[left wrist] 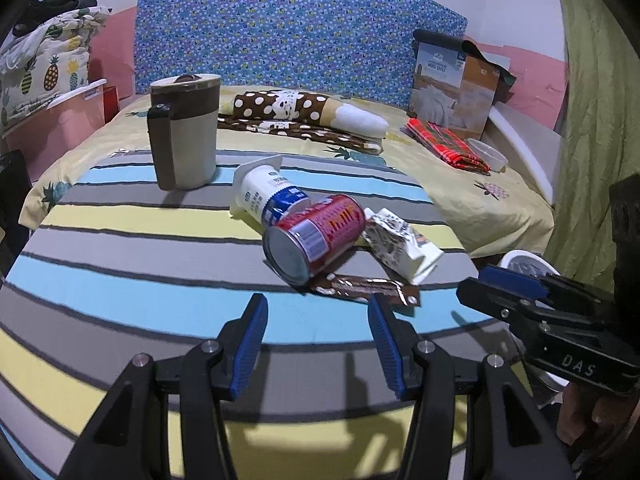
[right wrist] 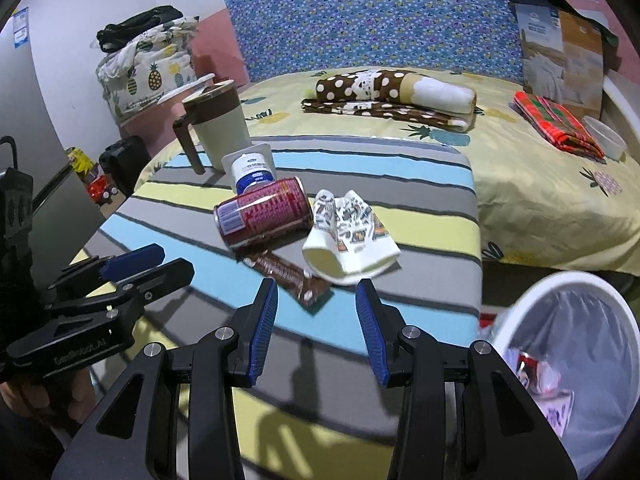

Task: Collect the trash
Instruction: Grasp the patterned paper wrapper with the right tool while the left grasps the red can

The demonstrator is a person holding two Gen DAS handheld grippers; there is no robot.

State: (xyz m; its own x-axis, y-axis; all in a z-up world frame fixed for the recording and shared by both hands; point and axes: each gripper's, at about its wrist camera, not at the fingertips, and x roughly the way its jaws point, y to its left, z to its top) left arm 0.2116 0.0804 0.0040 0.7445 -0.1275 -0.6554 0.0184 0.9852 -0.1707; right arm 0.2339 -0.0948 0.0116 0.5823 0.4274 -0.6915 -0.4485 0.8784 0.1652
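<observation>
A red can [left wrist: 316, 238] [right wrist: 262, 212] lies on its side on the striped board [left wrist: 120, 264] [right wrist: 420, 184]. Behind it lies a white and blue cup [left wrist: 268, 196] [right wrist: 252, 170]. A crumpled white carton [left wrist: 404, 244] [right wrist: 348, 236] and a brown wrapper [left wrist: 368, 290] [right wrist: 288, 276] lie beside the can. My left gripper [left wrist: 318, 308] [right wrist: 138, 262] is open, short of the can and wrapper. My right gripper [right wrist: 316, 294] [left wrist: 480, 284] is open too, just before the wrapper and carton. Nothing sits between either pair of fingers.
A beige and brown mug [left wrist: 186, 132] [right wrist: 216, 132] stands at the board's far left. A white bin [right wrist: 576, 360] with a liner and some trash sits at the lower right. Behind lies a bed [right wrist: 540, 200] with a dotted blanket [left wrist: 304, 118], red cloth [left wrist: 448, 144] and a box [left wrist: 452, 88].
</observation>
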